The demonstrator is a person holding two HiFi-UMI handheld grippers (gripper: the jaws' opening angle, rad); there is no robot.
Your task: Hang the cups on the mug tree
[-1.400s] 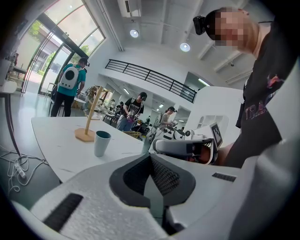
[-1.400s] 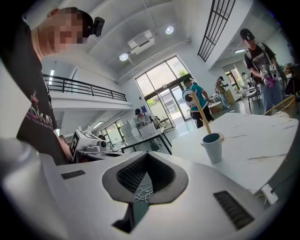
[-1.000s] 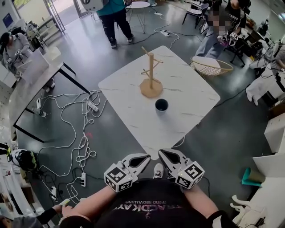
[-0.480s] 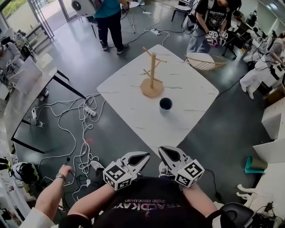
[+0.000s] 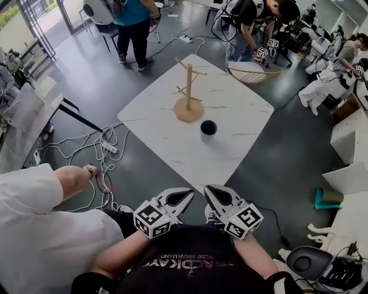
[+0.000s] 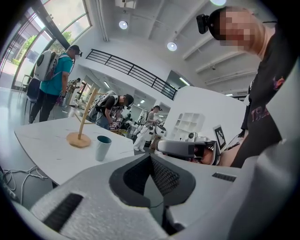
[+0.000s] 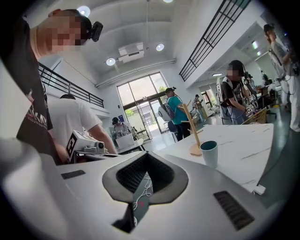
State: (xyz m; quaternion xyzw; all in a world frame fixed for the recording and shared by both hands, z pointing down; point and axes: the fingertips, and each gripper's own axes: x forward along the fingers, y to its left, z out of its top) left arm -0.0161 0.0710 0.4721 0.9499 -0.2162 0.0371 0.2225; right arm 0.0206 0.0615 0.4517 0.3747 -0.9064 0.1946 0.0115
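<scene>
– Close against the wearer's chest, head view: left claw (image 5: 185,196) and right claw (image 5: 210,192) side by side, tips pointing toward the worktop (image 5: 241,132), both held short of its near corner. State?
– Left claw: jaws together, pads meeting, nothing between them. Right claw: same, closed and empty. Each gripper view confirms this for its own claw.
– Near left?
– Person in a white sleeve (image 5: 40,229), arm reaching toward the cables (image 5: 106,149) lying on the floor left of the worktop.
– Cup?
– One cup (image 5: 208,128), dark inside, upright on the worktop, about mid-surface. It stands just near and right of the mug tree (image 5: 188,95), close to the round base but apart from it. Not hung on the tree.
– Mug tree?
– Wooden, upright, pegs sticking out from a single post, on the far half of the worktop.
– Farther back?
– Wire basket (image 5: 248,72) at the far right corner of the worktop; on it or just beyond, cannot tell. Past it, a person in a dark top (image 5: 247,23) bent over. Far left, a person in a teal shirt (image 5: 133,17) standing on the floor.
</scene>
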